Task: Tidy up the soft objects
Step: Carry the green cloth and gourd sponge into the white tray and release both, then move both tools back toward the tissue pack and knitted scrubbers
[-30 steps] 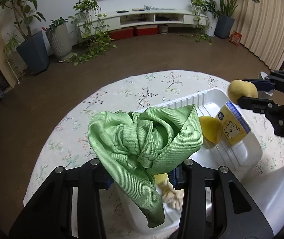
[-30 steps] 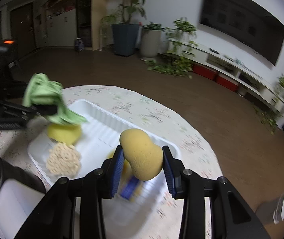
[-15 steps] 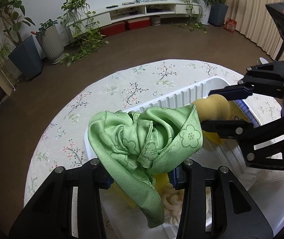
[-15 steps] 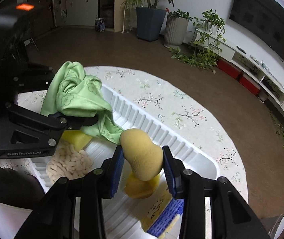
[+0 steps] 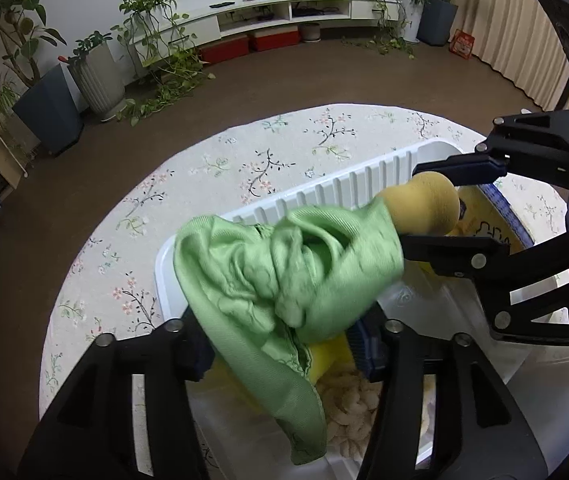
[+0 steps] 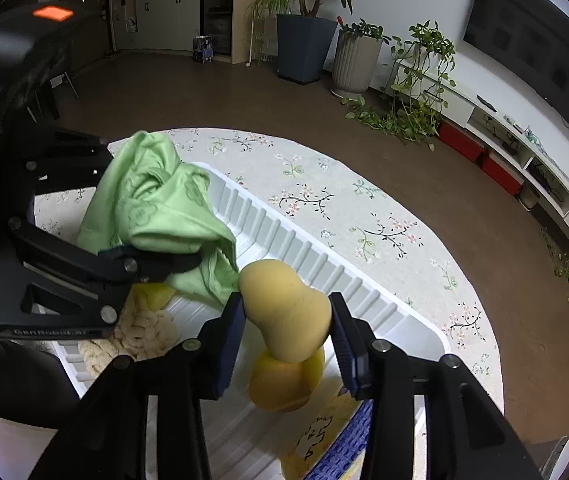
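A round surface [image 5: 212,168] under a floral cloth carries a white ribbed tray [image 6: 284,236], with brown floor around it. Nearest in the left wrist view, the left hand-held gripper [image 5: 284,344] has just been opening; the green cloth [image 5: 284,264] sags between its fingers and down into the tray, and the right pad stands clear of it (whether the left pad still touches is hidden by the folds). Under the cloth lie a cream knitted piece [image 5: 348,408] and a yellow sponge [image 5: 326,356]. In the right wrist view, the right hand-held gripper [image 6: 286,332] has also just been widening: the tan pear-shaped sponge [image 6: 288,312] sits between its blue pads with a gap on each side, over a yellow round sponge [image 6: 284,384] and a blue-edged packet [image 6: 324,444]. Beyond stand potted plants [image 5: 96,68] and a low white shelf [image 5: 284,12].
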The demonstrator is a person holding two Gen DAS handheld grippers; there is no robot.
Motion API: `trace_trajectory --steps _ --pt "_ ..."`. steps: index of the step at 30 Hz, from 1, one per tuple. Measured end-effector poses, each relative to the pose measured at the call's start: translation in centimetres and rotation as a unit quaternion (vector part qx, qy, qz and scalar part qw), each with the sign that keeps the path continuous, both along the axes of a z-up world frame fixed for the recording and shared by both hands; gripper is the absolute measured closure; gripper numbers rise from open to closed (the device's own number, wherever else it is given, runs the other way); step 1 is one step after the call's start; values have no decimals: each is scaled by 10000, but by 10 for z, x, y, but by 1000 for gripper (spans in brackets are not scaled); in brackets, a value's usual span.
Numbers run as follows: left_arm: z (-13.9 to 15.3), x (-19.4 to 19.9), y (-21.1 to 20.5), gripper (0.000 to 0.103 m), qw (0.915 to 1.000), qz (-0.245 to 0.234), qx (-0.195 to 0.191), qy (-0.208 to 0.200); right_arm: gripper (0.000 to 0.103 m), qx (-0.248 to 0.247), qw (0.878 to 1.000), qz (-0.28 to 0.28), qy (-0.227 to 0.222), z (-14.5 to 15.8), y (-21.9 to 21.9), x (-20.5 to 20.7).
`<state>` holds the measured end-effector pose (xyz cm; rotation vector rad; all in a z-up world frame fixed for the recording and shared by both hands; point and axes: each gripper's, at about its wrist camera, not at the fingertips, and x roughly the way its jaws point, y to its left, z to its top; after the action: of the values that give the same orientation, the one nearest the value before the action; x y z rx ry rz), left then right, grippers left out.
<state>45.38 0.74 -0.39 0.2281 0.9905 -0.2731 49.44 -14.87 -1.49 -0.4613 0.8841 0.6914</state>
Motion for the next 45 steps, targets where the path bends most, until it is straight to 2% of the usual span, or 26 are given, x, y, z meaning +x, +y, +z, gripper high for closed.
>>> trace_trajectory --steps 3,11,17,19,21,22,28,36,45 --pt "-1 -1 0 36 10000 -28 -41 -6 53 -19 10000 27 -42 -1 0 -1" --pt "4 -3 3 29 9999 -56 -89 -89 48 -69 9999 -20 -133 -2 -1 -3" --pt "11 -8 7 18 9997 -8 -187 -140 29 9 9996 -39 -263 8 -5 -9" --pt "15 -10 9 13 9996 32 -212 -177 27 44 9996 -54 -291 12 -7 -10" --pt "18 -12 12 2 9994 87 -260 -216 23 64 9994 -81 -331 16 -8 -12" --pt "20 -13 15 0 9992 127 -308 -239 18 78 9993 -96 -354 18 -9 -13" --pt "34 -22 26 0 9975 318 -406 -478 0 174 9983 -240 -510 34 -18 -18" --pt "60 -51 49 0 9917 700 -628 -875 0 418 9940 -701 -735 61 -48 -27" --pt "74 -122 67 0 9839 1032 -898 -1148 0 910 9830 -1352 -843 87 -109 -67"
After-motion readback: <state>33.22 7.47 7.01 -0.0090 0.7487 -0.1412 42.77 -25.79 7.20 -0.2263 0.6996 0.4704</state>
